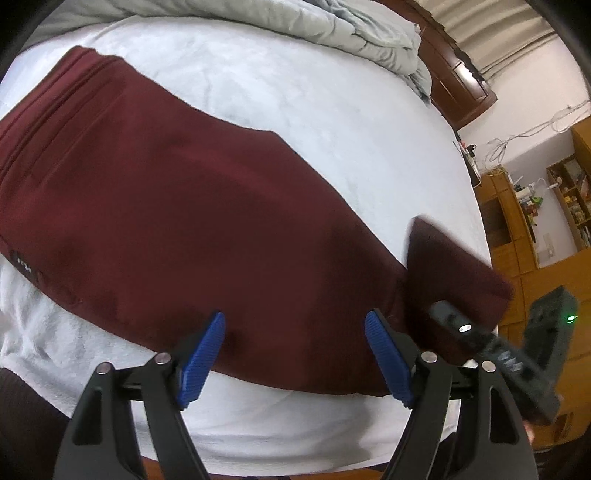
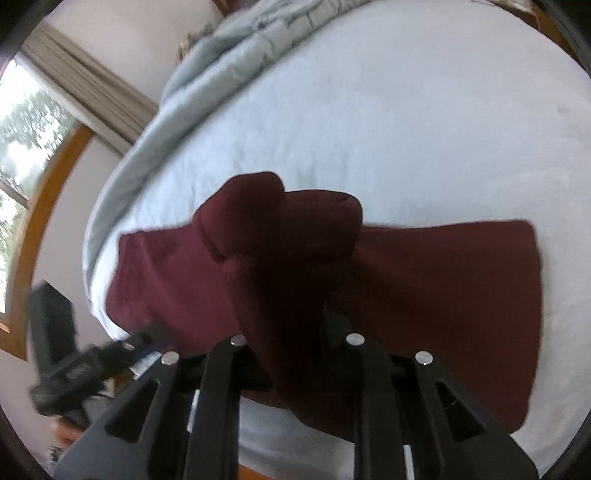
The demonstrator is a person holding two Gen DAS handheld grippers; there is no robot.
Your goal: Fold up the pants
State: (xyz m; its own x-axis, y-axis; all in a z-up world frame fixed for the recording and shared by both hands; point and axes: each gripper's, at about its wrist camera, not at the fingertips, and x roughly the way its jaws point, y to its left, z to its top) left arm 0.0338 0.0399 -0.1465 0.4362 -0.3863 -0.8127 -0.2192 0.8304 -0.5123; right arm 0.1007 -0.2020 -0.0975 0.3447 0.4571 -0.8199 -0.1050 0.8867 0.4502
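You have one pair of maroon pants (image 1: 177,206) spread on one bed (image 1: 314,110) under a pale blue sheet, and one grey-blue comforter (image 1: 369,33) bunched at the far end; two grippers are in play. Your left gripper (image 1: 293,354) hangs over the near edge of the pants with its two blue pads (image 1: 201,360) spread wide and nothing between them; its camera alone shows the ribbed waistband end at far left, a small label near the hem, the wooden shelves (image 1: 569,192) beyond, and your right gripper (image 1: 461,328) lifting a folded end of cloth. The right wrist view alone shows the window (image 2: 22,155) and curtain (image 2: 81,81); there the right gripper (image 2: 295,306) has its jaws clenched on a bunched fold of the pants (image 2: 461,288), pads hidden by cloth.
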